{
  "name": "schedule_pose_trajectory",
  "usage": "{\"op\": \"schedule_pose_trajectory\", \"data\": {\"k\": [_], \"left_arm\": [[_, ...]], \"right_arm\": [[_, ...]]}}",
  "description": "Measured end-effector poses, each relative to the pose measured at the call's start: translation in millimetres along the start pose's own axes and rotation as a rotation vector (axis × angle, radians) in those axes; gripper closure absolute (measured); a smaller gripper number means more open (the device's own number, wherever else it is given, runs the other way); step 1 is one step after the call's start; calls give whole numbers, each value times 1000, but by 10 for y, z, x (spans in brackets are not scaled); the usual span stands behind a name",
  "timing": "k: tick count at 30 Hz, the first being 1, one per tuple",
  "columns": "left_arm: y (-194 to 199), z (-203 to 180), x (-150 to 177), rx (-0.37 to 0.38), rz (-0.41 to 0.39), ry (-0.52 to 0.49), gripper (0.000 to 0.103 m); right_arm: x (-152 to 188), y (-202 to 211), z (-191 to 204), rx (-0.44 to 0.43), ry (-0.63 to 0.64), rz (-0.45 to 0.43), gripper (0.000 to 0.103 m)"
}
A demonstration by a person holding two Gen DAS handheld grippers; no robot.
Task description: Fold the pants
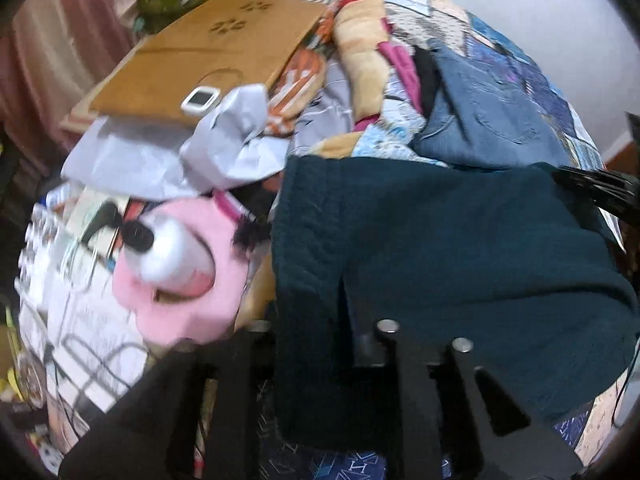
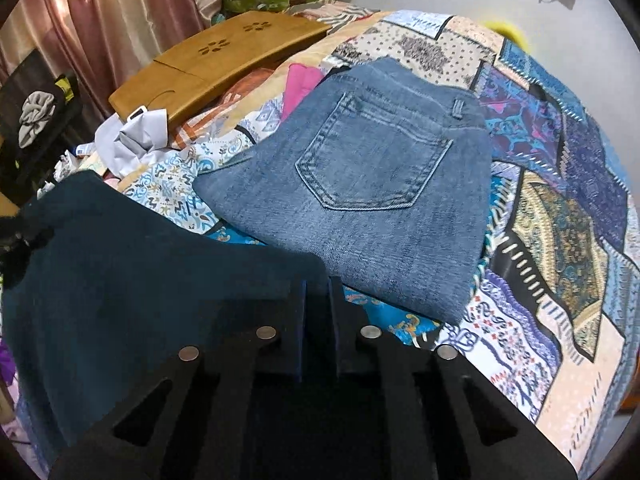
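Note:
Dark teal pants (image 1: 460,240) (image 2: 140,280) lie spread over a patchwork quilt (image 2: 560,240). In the left wrist view their near left edge hangs down between the fingers of my left gripper (image 1: 308,304). The jaws stand apart, and the left finger shows a small gap to the cloth. This view is blurred. In the right wrist view my right gripper (image 2: 316,284) is shut on the right-hand corner of the teal pants, with a thin fold pinched between the pads. Folded blue jeans (image 2: 380,200) (image 1: 492,120) lie just beyond, back pocket up.
A wooden lap tray (image 2: 216,60) (image 1: 208,52) sits at the back left with a small white device (image 1: 200,98) on it. A pink plush toy (image 1: 180,272) and crumpled grey wrapping (image 1: 224,140) lie left of the teal pants. Pink curtains (image 2: 120,20) hang behind.

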State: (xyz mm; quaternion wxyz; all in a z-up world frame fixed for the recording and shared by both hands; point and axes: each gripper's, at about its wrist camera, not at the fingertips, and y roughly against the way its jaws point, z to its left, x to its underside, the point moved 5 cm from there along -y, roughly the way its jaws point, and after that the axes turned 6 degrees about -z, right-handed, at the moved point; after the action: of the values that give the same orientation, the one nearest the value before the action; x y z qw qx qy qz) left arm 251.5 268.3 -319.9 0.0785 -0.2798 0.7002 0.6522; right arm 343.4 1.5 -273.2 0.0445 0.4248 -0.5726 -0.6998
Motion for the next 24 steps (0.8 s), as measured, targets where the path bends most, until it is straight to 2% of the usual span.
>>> {"op": "schedule_pose_trajectory", "data": {"k": [1, 3, 4, 7, 9, 13, 18, 20, 22, 23, 24], "left_arm": [[31, 30, 16, -14, -3, 18, 51], [158, 73, 28, -9, -36, 52, 32], [228, 78, 37, 0, -52, 65, 25], [402, 88, 75, 25, -60, 100, 16], [486, 98, 129, 61, -52, 145, 14], [506, 47, 275, 108, -12, 219, 13], [320, -116, 513, 192, 98, 279, 15], [289, -205, 552, 213, 110, 279, 21], [304, -304, 552, 231, 93, 264, 40], [316, -345, 542, 229, 85, 255, 44], [342, -379, 522, 204, 64, 235, 53]], "right_arm": [[-1, 87, 11, -3, -8, -16, 90], [17, 269, 43, -21, -22, -43, 89], [33, 353, 68, -25, -26, -56, 86], [125, 616, 153, -29, -20, -103, 78], [205, 759, 203, -32, -13, -126, 71], [431, 1009, 303, -34, -1, -164, 64], [781, 1196, 343, -46, -32, -173, 62], [917, 1251, 363, -54, -40, -163, 62], [1018, 1314, 389, -60, -47, -159, 62], [1062, 1343, 417, -75, -48, -156, 62], [1091, 1364, 437, -85, -48, -155, 62]]}}
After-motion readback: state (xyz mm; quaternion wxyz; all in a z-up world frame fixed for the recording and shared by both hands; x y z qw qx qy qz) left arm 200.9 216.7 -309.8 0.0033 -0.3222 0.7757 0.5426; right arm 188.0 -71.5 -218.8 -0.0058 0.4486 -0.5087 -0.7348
